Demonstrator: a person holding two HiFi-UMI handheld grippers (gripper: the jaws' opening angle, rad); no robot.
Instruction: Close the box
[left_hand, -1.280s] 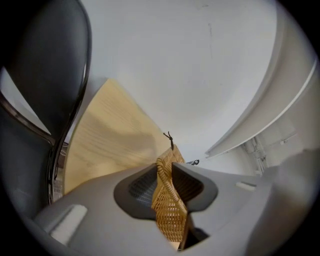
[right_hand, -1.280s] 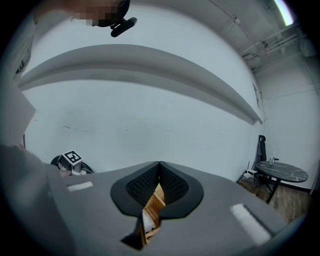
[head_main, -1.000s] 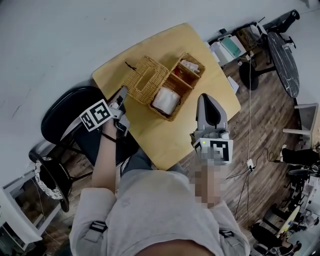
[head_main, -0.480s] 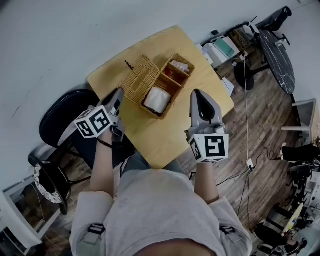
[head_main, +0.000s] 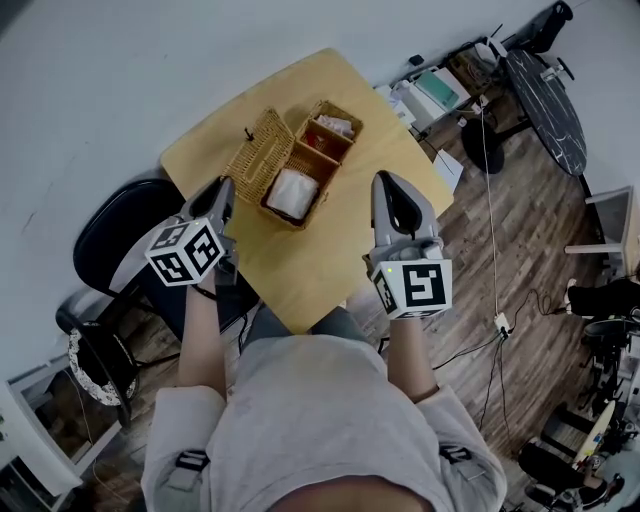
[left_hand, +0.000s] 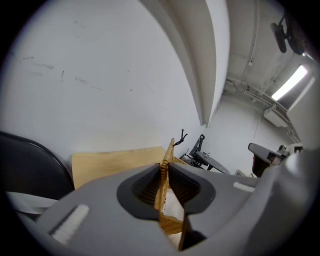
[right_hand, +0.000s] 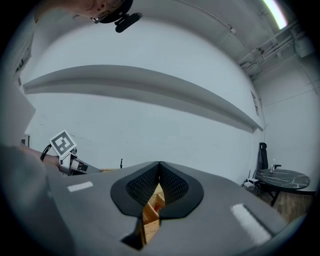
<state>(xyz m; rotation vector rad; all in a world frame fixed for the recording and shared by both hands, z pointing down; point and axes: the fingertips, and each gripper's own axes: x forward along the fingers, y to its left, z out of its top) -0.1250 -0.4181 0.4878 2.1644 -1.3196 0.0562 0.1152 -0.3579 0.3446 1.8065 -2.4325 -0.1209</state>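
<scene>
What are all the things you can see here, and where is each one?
table: one, light wood, middle of the head view
wicker box: one, tan, on the table, two compartments
lid: one, tan wicker, swung open at the box's left side
white bundle: one, in the near compartment
small items: red and white, far compartment, too small to name
chair: one, black, left of the table
round table: one, dark, top right
left gripper: one, grey, near the lid but clear of it; fingers have just been opening a little, nothing between them
right gripper: one, grey, right of the box, fingers together, empty
</scene>
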